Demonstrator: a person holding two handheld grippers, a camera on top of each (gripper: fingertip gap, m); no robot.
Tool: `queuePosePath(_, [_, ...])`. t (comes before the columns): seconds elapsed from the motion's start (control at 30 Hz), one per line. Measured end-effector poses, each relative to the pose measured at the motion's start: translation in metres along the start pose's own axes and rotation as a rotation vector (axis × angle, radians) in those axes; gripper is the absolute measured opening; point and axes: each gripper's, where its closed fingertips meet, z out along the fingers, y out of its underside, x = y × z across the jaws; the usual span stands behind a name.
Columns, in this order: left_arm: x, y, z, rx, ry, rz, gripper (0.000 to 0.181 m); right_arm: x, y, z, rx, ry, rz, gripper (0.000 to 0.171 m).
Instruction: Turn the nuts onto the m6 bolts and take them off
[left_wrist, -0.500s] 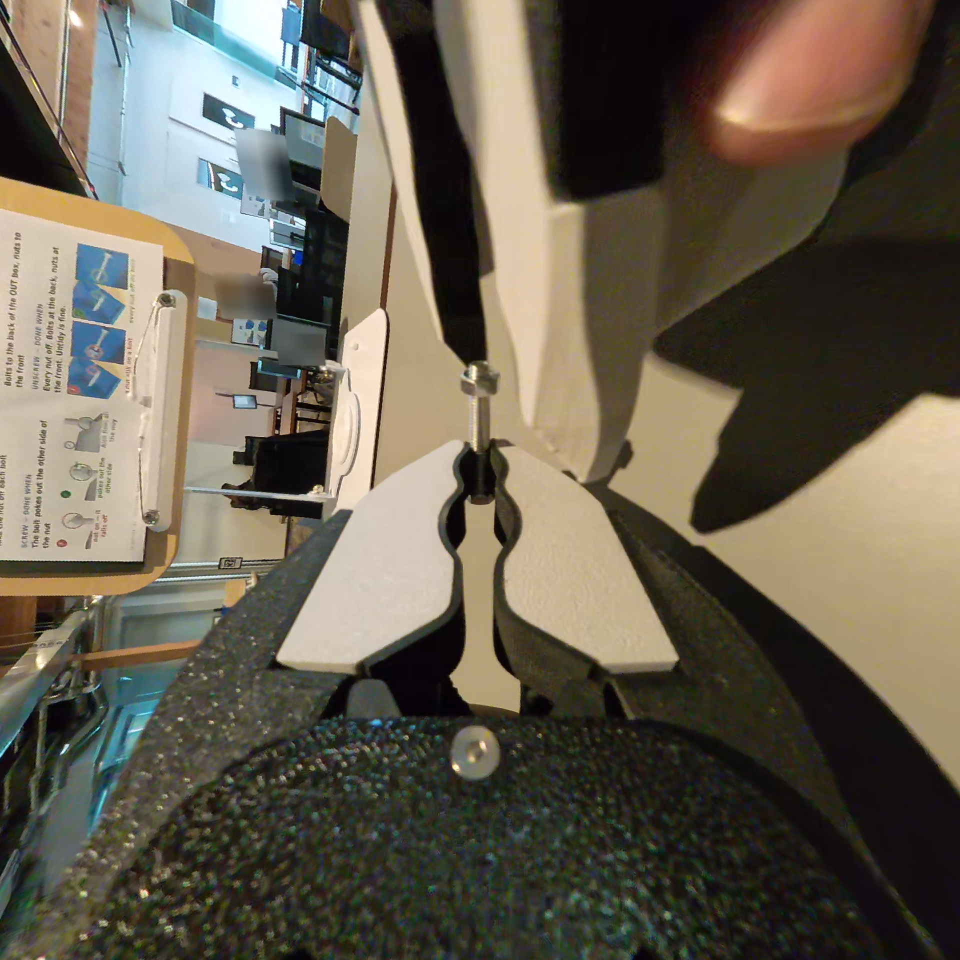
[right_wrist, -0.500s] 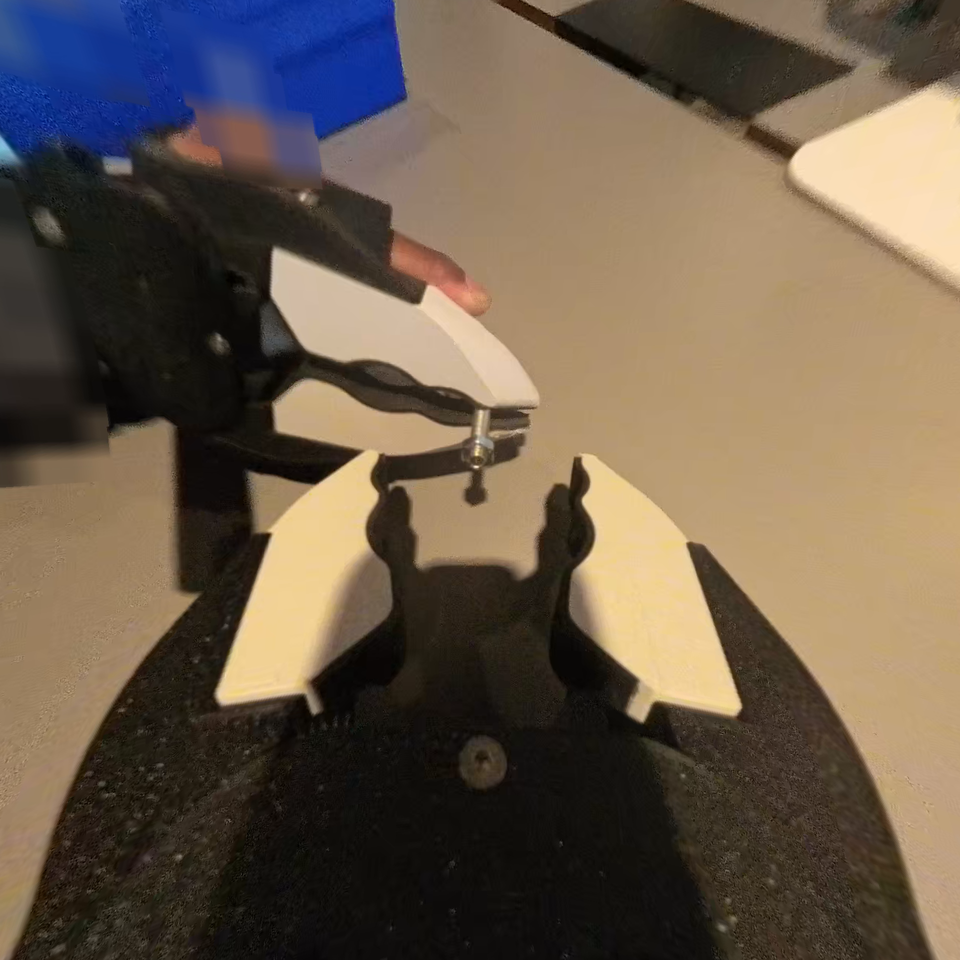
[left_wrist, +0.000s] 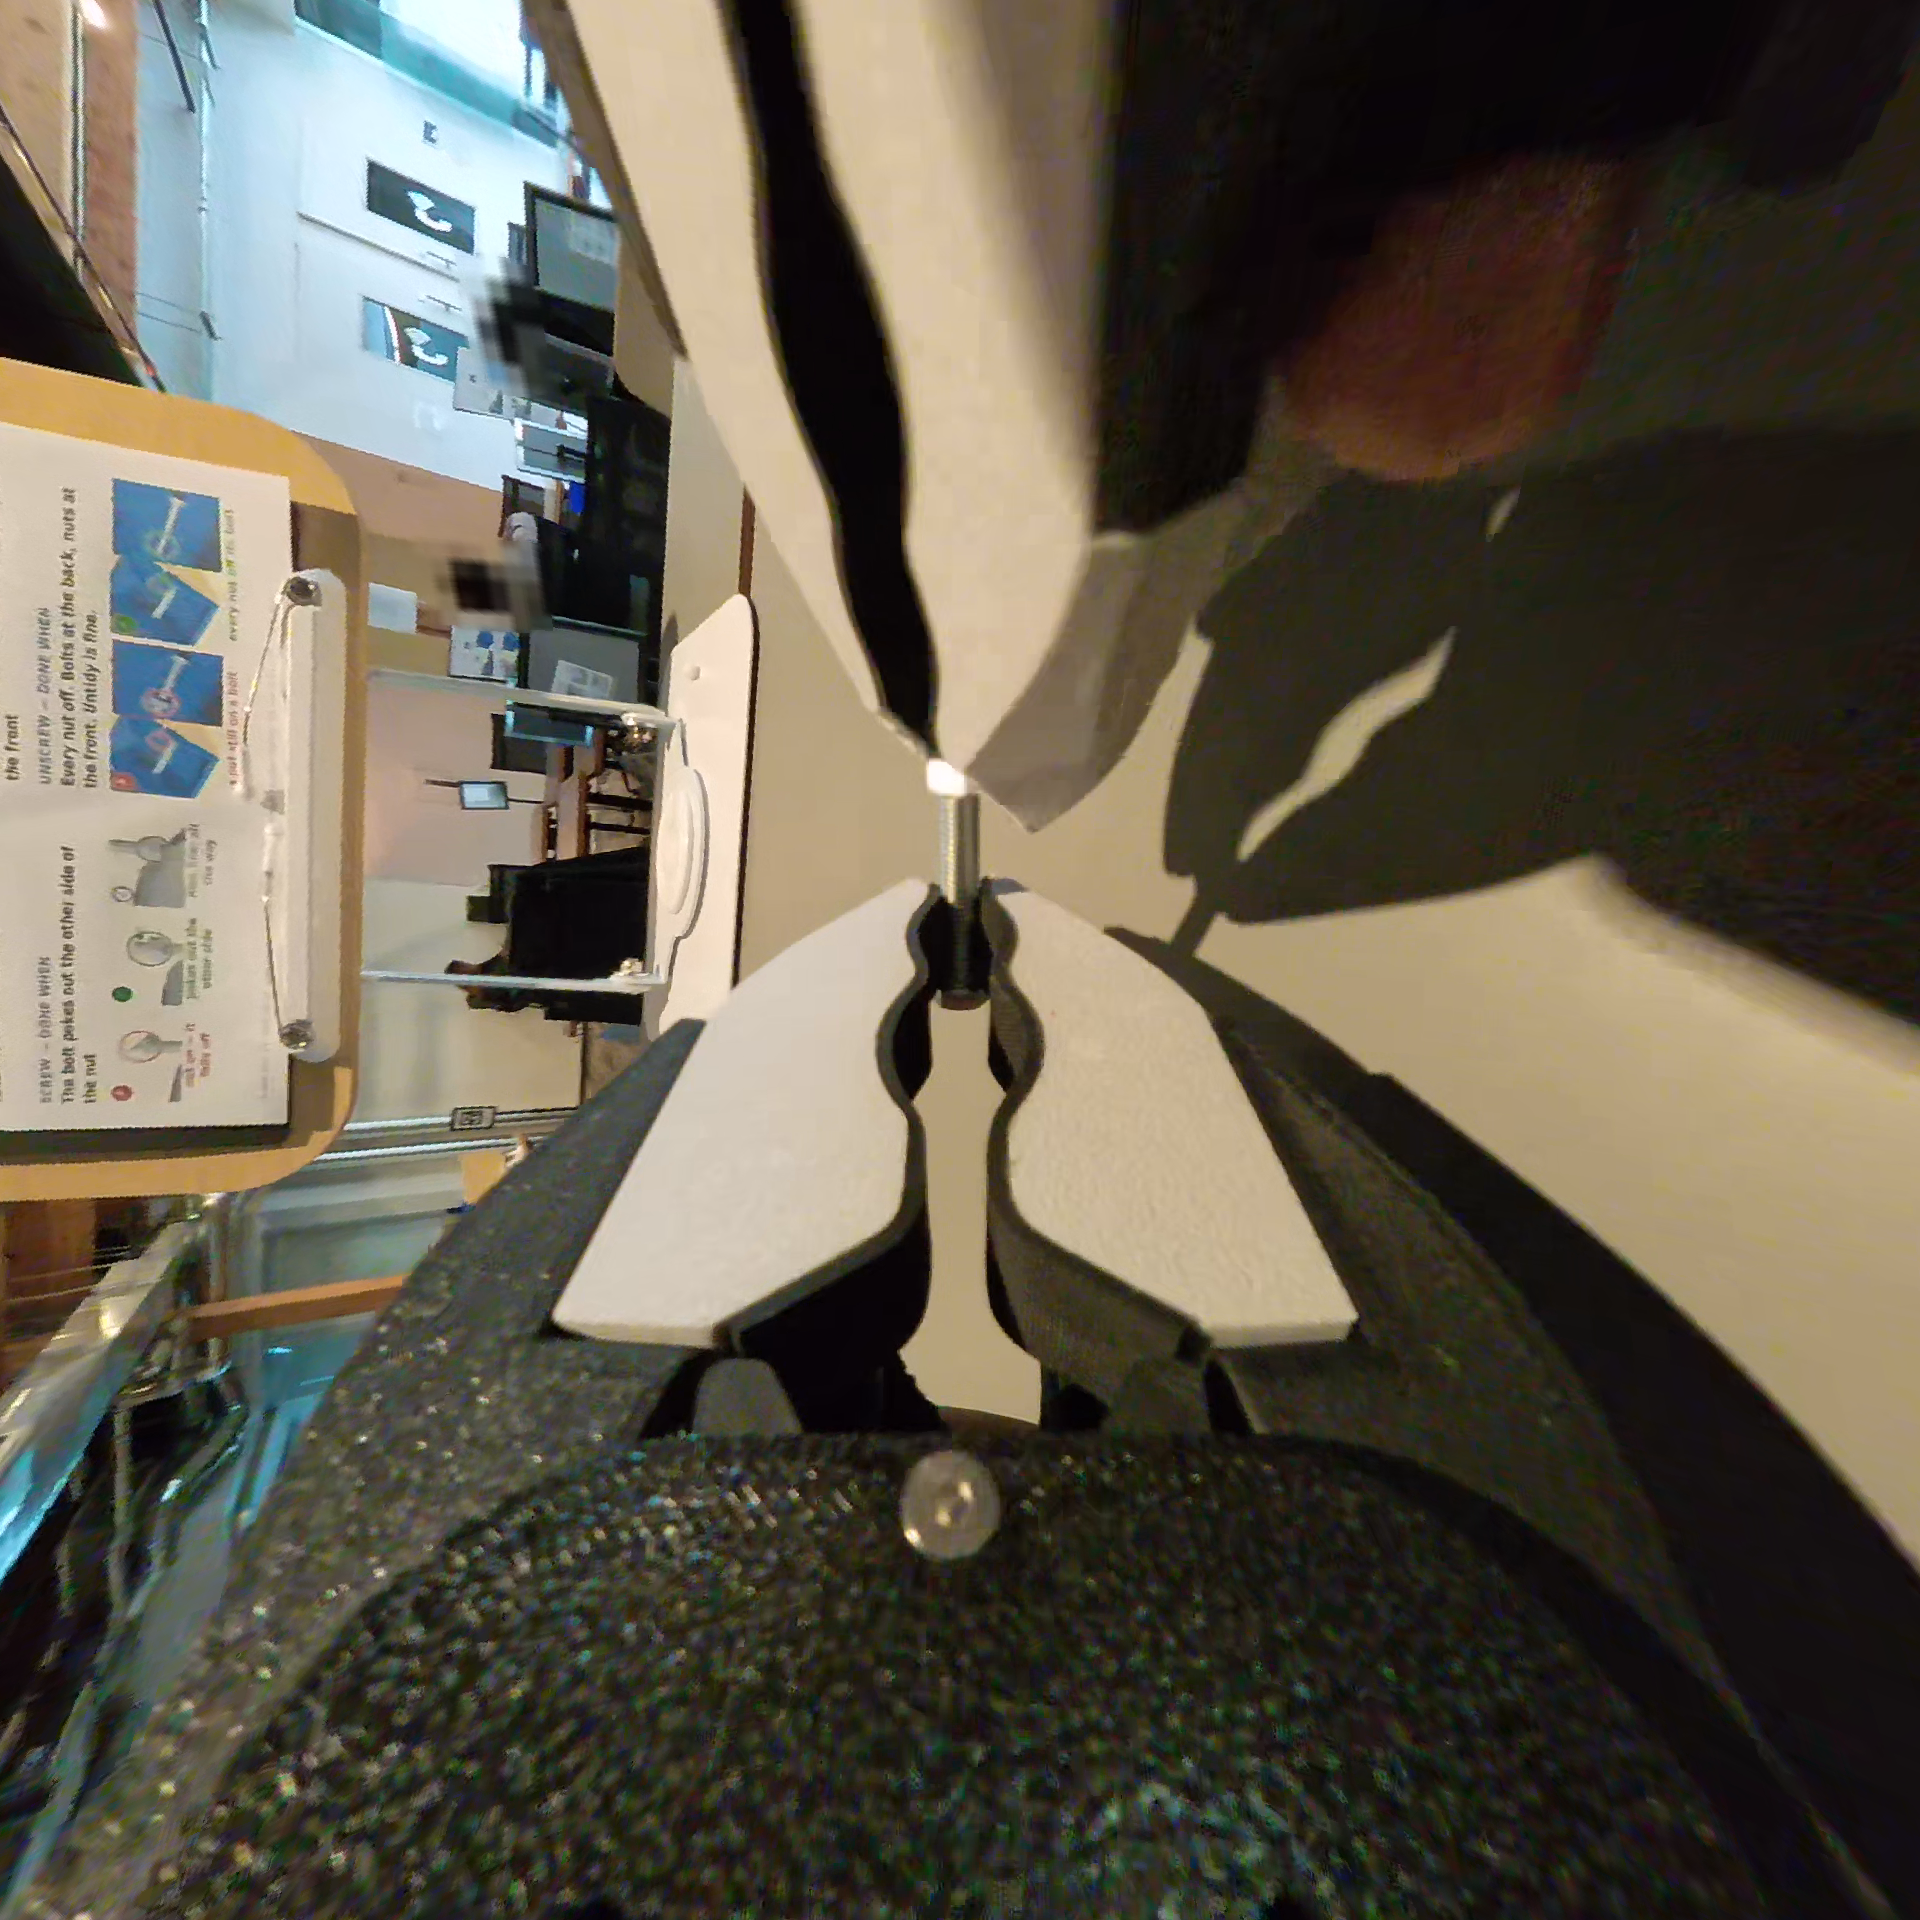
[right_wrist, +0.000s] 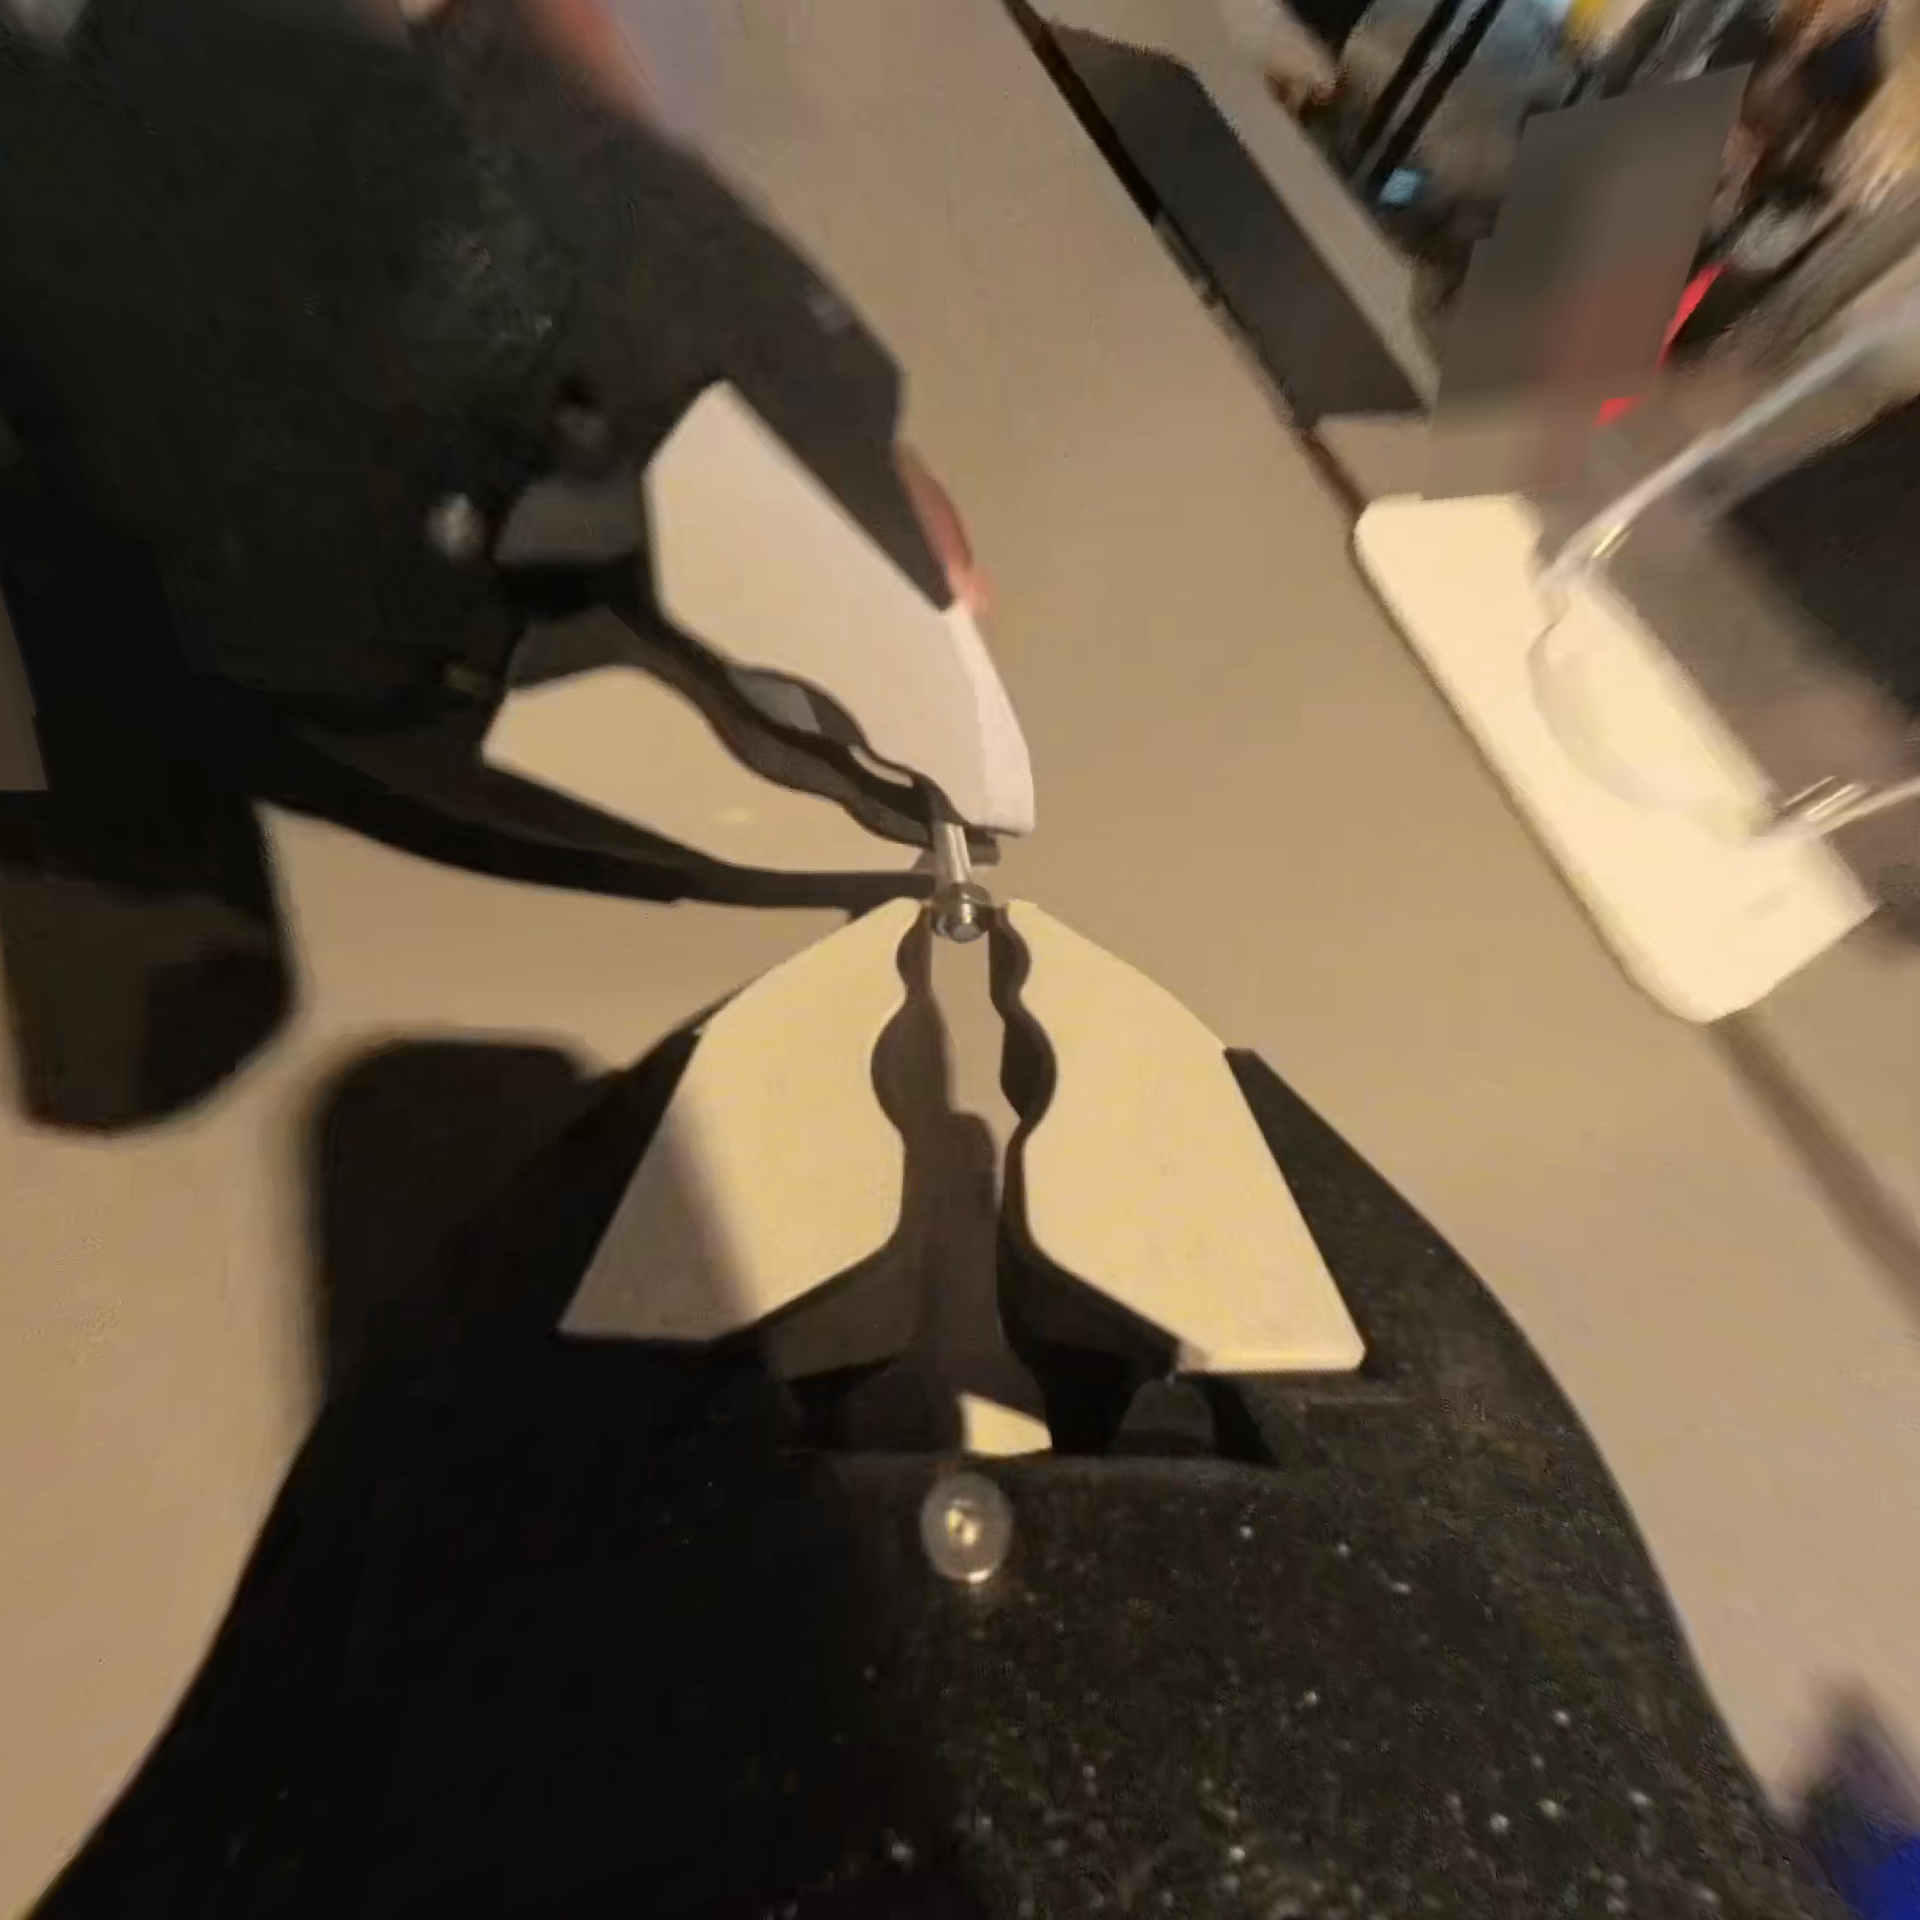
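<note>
Between my two sets of tips, held clear above the tabletop (right_wrist: 1195, 540), sits the M6 bolt (left_wrist: 958, 873). My left gripper (left_wrist: 961, 940) is clenched on its lower end; the shank runs straight out toward 12 o'clock in the left wrist view, in line with my left fingers.

In that view my right gripper (left_wrist: 940, 743) enters from 12 o'clock, tips down, meeting the bolt's free end. In the right wrist view my right gripper (right_wrist: 961, 920) is closed on the nut (right_wrist: 958, 923) at that end, with the bolt leading away toward 12 o'clock into the left jaws. Motion blur prevents a reading of how far the nut is threaded on.

Governing relation: the bolt's long axis lies roughly in line with my right fingers, so any turn of the nut should be a roll of my right wrist about that axis, left held fixed.

Pose: the two grippers face each other roughly tip to tip.
</note>
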Motion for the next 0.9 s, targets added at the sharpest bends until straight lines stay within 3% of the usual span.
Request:
queuePosePath(0.1, [-0.002, -0.001, 0.000, -0.002, -0.019, 0.011, 0.005, -0.004, -0.003, 0.000, 0.053, -0.177, 0.424, 0.010])
queuePosePath(0.2, [-0.004, -0.005, -0.001, 0.021, -0.022, -0.025, 0.005, -0.008, -0.008, -0.003, 0.111, -0.341, 0.576, 0.026])
queuePosePath(0.23, [-0.004, -0.005, -0.001, 0.022, -0.020, -0.032, 0.005, -0.007, -0.007, -0.003, 0.105, -0.345, 0.547, 0.038])
queuePosePath(0.33, [-0.002, -0.002, -0.001, 0.024, -0.003, -0.053, 0.005, 0.008, -0.002, -0.006, 0.088, -0.172, 0.292, 0.046])
queuePosePath(0.47, [0.000, -0.002, -0.001, 0.025, 0.012, -0.064, 0.005, 0.009, -0.007, -0.014, 0.077, 0.029, -0.192, 0.042])
queuePosePath(0.57, [0.003, -0.002, -0.001, 0.029, 0.027, -0.061, 0.005, 0.003, -0.006, -0.012, 0.051, 0.099, -0.397, 0.036])
queuePosePath(0.77, [0.007, -0.005, 0.000, 0.028, 0.040, -0.040, 0.005, 0.001, 0.002, -0.005, -0.002, 0.088, -0.373, 0.010])
queuePosePath(0.83, [0.007, -0.003, 0.001, 0.011, 0.030, -0.018, 0.005, 0.001, 0.004, -0.003, -0.023, 0.046, -0.233, 0.010])
queuePosePath(0.9, [0.005, -0.001, 0.001, -0.005, 0.014, 0.008, 0.005, -0.002, 0.004, -0.002, -0.026, -0.046, 0.043, 0.010])
